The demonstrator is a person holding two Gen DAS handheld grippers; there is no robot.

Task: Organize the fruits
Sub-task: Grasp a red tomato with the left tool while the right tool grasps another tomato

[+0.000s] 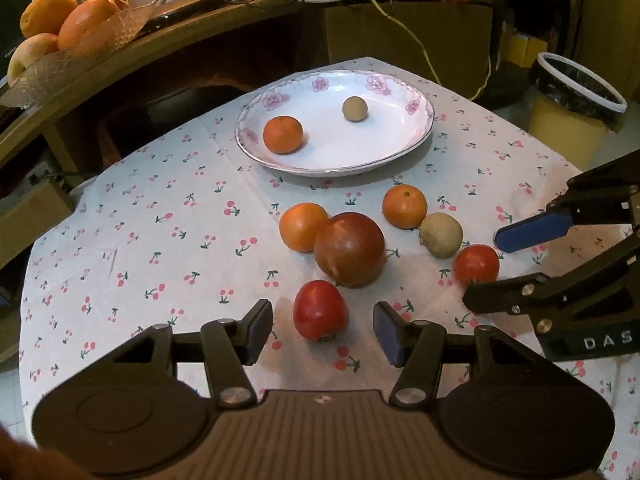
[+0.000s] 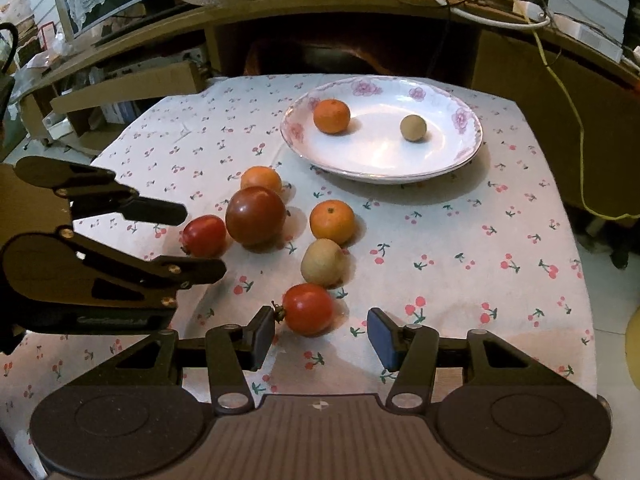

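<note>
"DAS" on right gripper (image 1: 486,276)

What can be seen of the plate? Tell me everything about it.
The plate is round, shallow and glossy white, like china, with pink flowers along a scalloped rim. It sits flat on the cherry-print tablecloth at the far side of the table, beyond the loose fruit. Inside lie an orange and a small tan ball-like fruit, apart from each other. Neither gripper touches it.

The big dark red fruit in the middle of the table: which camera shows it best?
The left wrist view: the big dark red fruit sits large, near center, unobstructed. The right wrist view shows it smaller, off to the left.
</note>
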